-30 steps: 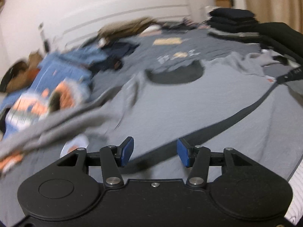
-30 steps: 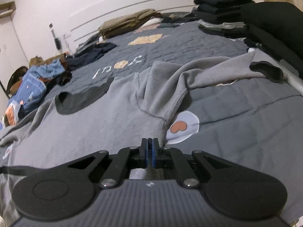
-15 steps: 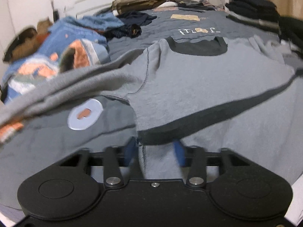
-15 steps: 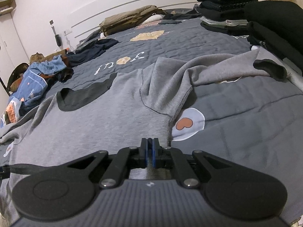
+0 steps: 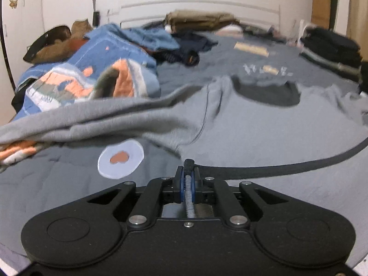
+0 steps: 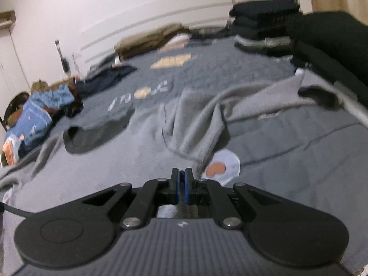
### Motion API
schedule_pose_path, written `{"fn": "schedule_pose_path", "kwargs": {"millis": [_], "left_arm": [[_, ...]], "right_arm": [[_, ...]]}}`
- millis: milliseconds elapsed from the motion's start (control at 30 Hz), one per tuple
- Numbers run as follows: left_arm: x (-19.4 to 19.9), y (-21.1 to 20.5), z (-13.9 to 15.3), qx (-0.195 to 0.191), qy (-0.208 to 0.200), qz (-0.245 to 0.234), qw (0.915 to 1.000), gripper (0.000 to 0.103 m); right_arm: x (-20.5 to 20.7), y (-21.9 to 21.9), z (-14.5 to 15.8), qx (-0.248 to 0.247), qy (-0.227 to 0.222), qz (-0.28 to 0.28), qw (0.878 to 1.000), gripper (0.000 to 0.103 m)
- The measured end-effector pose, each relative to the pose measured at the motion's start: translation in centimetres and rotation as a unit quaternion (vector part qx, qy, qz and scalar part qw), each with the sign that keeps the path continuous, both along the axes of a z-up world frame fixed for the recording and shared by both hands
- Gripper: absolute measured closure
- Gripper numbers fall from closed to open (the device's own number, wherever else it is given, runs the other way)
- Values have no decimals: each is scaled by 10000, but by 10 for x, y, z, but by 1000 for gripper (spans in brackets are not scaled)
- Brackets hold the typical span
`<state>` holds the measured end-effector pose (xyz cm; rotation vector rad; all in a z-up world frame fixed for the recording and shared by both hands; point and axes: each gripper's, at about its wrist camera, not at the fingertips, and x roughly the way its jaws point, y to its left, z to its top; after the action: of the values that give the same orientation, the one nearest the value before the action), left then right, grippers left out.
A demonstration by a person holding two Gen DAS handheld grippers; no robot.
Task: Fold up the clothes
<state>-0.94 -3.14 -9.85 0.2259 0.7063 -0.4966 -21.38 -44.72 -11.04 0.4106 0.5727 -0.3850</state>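
Grey sweatshirt (image 5: 264, 133) is spread flat on the bed (image 6: 299, 151), ahead of both claws. Left gripper (image 5: 188, 179) is clamped on the dark hem; right gripper (image 6: 181, 181) is pinched shut on hem fabric. Both corners should be lifted evenly, hem kept taut.

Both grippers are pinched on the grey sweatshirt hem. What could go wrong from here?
1. The left gripper pinches only a thin bit of the grey sweatshirt's dark hem band; it may slip when lifted.
2. The sweatshirt's left sleeve lies against the blue patterned quilt; a pull might drag it.
3. The right sleeve lies bunched, so the fold may trap creases.
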Motion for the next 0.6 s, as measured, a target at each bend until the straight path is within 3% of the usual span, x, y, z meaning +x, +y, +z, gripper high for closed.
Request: {"fn": "schedule_pose_path", "kwargs": {"millis": [133, 167, 200, 300, 367, 467, 600], "left_arm": [[-2, 0, -4, 219, 36, 17, 9998, 91], [-2, 2, -3, 236, 18, 87, 9997, 78], [-3, 5, -1, 248, 4, 168, 9996, 73], [-6, 19, 11, 26, -133, 330, 9994, 68], [-8, 26, 19, -272, -55, 352, 9990, 52], [-14, 29, 27, -786, 144, 137, 9967, 50], [-29, 11, 29, -815, 141, -293, 9961, 49]], "right_arm": [[11, 6, -12, -298, 553, 169, 9979, 95], [13, 6, -14, -252, 725, 202, 9968, 95], [11, 5, -12, -258, 759, 207, 9966, 95], [6, 5, 0, -389, 864, 160, 9954, 77], [-3, 6, 9, -517, 695, 124, 9962, 68], [-14, 8, 21, -427, 378, 170, 9982, 61], [-19, 22, 32, -148, 18, 566, 9983, 52]]}}
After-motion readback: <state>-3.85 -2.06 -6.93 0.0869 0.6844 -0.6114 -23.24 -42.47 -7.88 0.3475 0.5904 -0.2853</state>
